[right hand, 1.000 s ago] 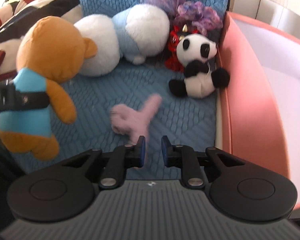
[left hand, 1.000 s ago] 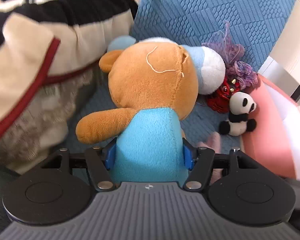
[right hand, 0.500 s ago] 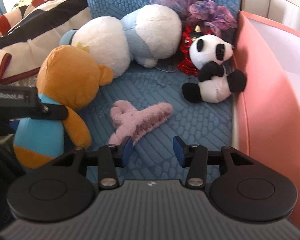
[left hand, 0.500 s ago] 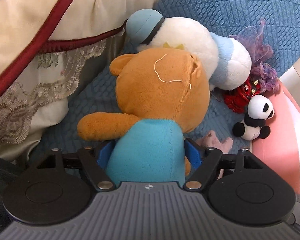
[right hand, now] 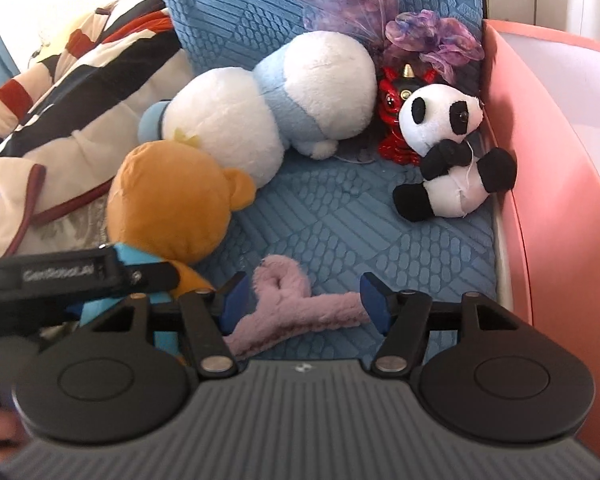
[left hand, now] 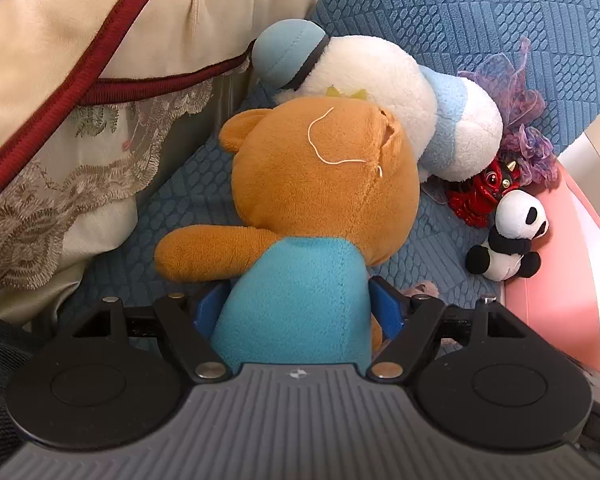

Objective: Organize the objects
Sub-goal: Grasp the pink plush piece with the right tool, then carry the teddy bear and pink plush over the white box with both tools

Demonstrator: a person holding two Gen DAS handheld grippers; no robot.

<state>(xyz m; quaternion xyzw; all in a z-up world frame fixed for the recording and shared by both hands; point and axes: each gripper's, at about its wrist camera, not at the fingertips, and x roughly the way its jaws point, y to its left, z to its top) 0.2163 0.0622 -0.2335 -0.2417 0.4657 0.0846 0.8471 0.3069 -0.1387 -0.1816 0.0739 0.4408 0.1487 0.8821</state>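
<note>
My left gripper (left hand: pixel 298 310) sits at six o'clock in its own view with the brown bear (left hand: pixel 320 184) between its blue pads; the pads stand apart at either side of the bear's turquoise body, the right one with a sliver of gap, the left one so close I cannot tell whether it touches. The bear lies on the blue quilted cushion (left hand: pixel 460 12), head toward twelve o'clock, resting against the white and pale blue plush (left hand: pixel 384 84) behind it. At nine o'clock hangs a cream blanket with a dark red border (left hand: pixel 80 80).

My right gripper (right hand: pixel 300 300) has its jaws opening, and the pink fuzzy toy (right hand: pixel 288 308) lies on the cushion between the pads, not pressed by either. From that view the bear is at nine o'clock, with the left gripper's black arm across its body. The panda (right hand: pixel 444 148) sits at two o'clock, leaning on the pink bin wall (right hand: pixel 540 180) at three o'clock. Just behind the panda, at one o'clock, is a red horned figure (right hand: pixel 392 96), and above it purple gauzy fabric (right hand: pixel 428 36)
</note>
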